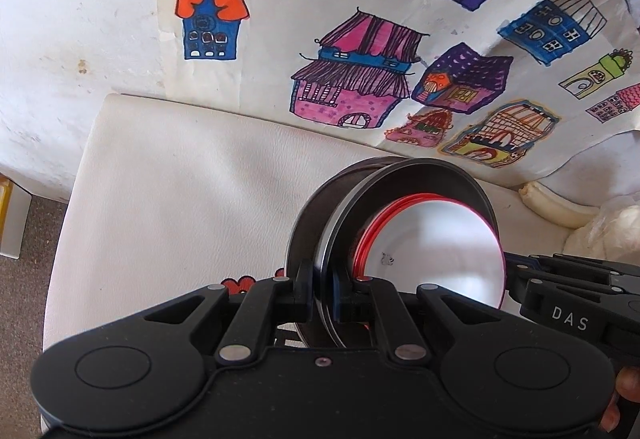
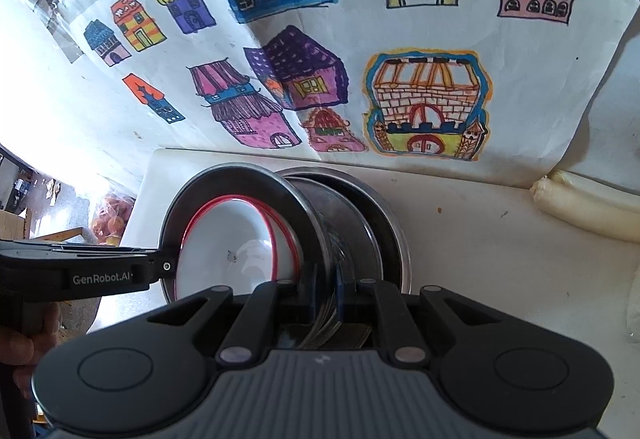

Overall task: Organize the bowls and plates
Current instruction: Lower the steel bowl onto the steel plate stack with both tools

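Left wrist view: left gripper (image 1: 324, 291) is clamped on the left rim of the steel bowl (image 1: 440, 179).
Right wrist view: right gripper (image 2: 326, 295) is clamped on a steel rim on the right side. It looks like the same bowl, but I can't be sure.
Stack: white red-rimmed bowl (image 1: 432, 247) sits inside the steel bowl, with a second steel bowl (image 2: 388, 223) nested behind it.
Location: over the white surface (image 1: 180, 179), near the drawing sheet (image 1: 360, 39). Can't tell if it touches down.
Axis: stack is up on edge, mouth facing near and base facing far.
Key relation: grippers are on opposite rim sides, neither one nearer, so the load is shared.
Next (judgement): rotate both together to level the mouth upward.
Risk: the white bowl is unclamped and could slide out.
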{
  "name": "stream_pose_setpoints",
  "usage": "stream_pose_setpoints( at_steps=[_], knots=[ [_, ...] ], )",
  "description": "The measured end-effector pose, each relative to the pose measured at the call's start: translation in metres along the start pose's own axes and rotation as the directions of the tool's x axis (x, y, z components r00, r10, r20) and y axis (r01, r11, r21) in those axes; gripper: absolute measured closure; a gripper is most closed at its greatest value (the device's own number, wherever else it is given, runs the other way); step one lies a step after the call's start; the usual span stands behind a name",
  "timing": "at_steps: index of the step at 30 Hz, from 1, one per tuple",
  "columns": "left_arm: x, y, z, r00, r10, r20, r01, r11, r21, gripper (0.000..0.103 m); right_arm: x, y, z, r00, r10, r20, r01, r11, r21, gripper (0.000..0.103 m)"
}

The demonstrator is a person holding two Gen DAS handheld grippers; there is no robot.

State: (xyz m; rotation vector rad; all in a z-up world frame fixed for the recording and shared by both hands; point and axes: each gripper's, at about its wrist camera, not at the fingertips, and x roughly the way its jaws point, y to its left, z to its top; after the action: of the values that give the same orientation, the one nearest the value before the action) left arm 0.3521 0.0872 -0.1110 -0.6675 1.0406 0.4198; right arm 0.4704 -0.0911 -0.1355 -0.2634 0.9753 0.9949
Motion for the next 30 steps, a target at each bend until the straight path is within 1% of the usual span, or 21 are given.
stream_pose_setpoints(
  at_steps=[6,19,30],
  knots=[
    [0.004,-0.004,0.003,1.000,0.008,-0.007,-0.008,1.000,0.014,0.095,0.005,-0.003,0.000,1.000,-0.007,-0.008,0.007,1.000,0.016,0.092],
    [0.008,-0.008,0.009,1.000,0.006,-0.010,-0.006,1.000,0.023,0.094,0.005,-0.008,0.005,1.000,-0.012,0.003,0.011,0.999,0.042,0.092],
    [0.016,-0.016,0.010,1.000,-0.009,-0.023,0.010,0.999,0.041,0.094,0.003,-0.020,0.005,1.000,-0.031,0.002,0.031,0.997,0.071,0.092]
  ],
)
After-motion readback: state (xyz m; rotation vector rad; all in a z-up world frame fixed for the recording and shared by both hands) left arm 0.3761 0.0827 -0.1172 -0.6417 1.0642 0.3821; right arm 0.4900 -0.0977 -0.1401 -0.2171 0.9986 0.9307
